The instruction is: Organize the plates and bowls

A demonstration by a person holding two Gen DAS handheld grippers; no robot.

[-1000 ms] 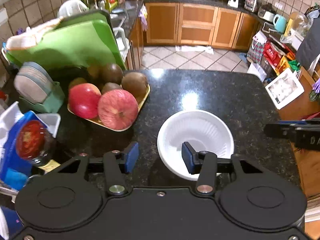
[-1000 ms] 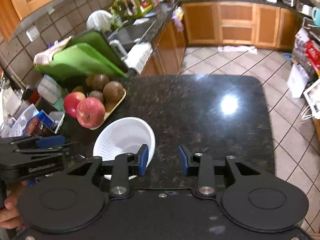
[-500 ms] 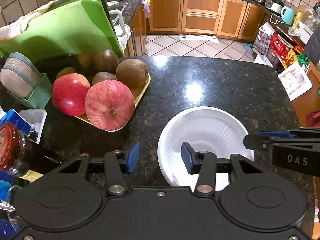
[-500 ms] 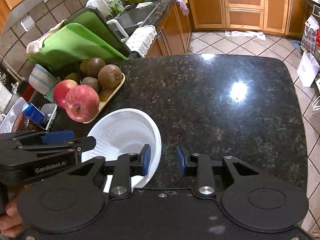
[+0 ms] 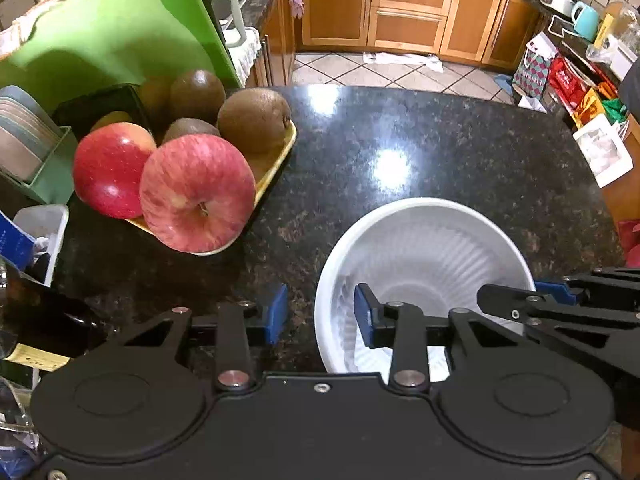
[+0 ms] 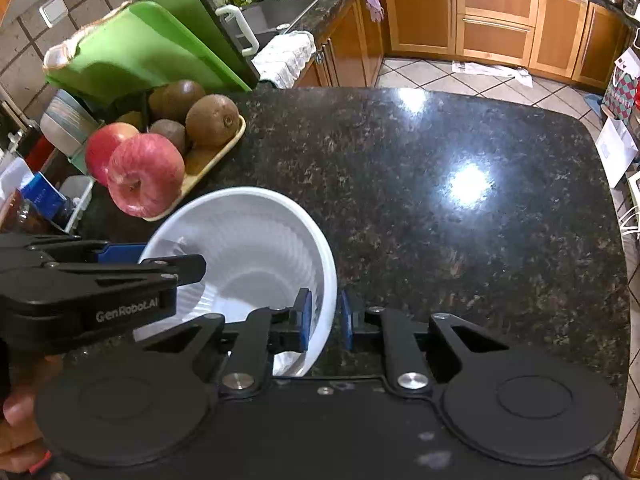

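A dark speckled granite counter in a wood-cabineted kitchen, its far left crowded with a yellow tray of apples and kiwis, green cutting boards leaning behind it. The near middle holds the one task item in view — a white ribbed bowl, upright on the stone, just right of the fruit tray but apart from it.

Right gripper: its jaws have just been closing and now stand narrow, one blue pad inside the bowl's right wall and one outside. They look pressed on the rim, a pinch grip suited to a thin, light wall.

Left gripper: its jaws have also been narrowing, yet stand clearly apart. One pad sits inside the bowl's left wall, the other outside over bare counter, and a visible gap remains on the outer side, so nothing is gripped yet.

Taking opposite walls probably serves to steady the flimsy bowl, or to peel apart nested ones — whether it is a stack cannot be told. A person's hand shows at the near left edge of the right view.
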